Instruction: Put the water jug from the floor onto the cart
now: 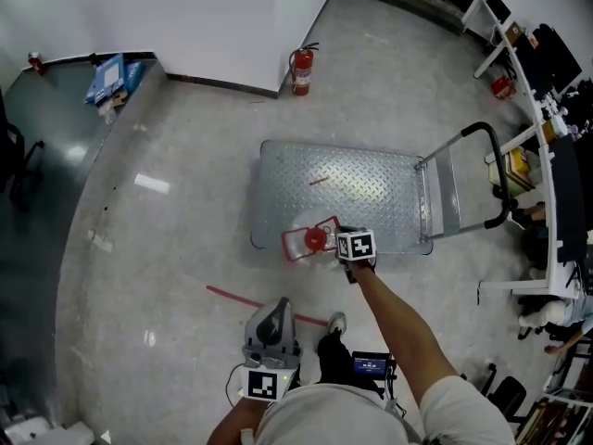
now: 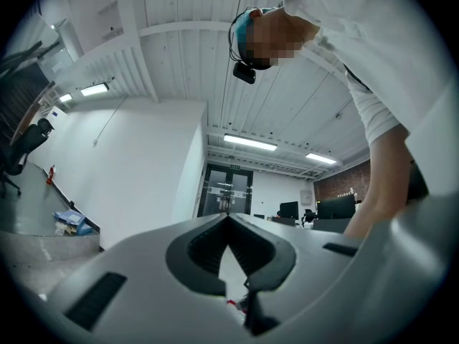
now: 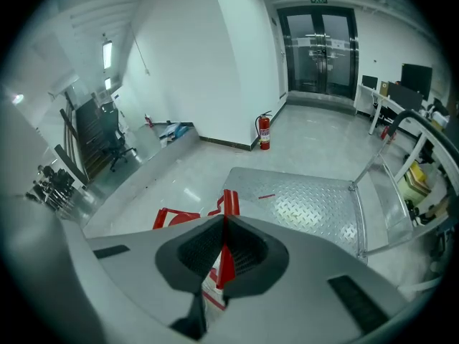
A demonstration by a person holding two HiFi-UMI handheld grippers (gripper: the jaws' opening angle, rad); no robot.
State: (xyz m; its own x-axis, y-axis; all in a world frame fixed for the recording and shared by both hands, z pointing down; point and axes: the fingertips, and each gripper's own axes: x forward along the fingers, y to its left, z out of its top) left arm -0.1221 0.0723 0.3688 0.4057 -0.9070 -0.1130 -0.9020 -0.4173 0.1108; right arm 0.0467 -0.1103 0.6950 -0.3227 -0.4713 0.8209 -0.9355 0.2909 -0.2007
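Right tool [image 1: 335, 242] grips the water jug [image 1: 308, 242] by its red handle [image 3: 225, 264] at the cart [image 1: 371, 188]; left tool [image 2: 228, 218] shut.

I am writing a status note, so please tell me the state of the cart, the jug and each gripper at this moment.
Cart: standing, handle upright.
Jug: at the cart's near edge, held by its red handle.
Right gripper: jaws shut on the jug.
Left gripper: jaws shut, empty.

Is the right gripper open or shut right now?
Shut. The right gripper has its jaws pressed together on the water jug's red handle.
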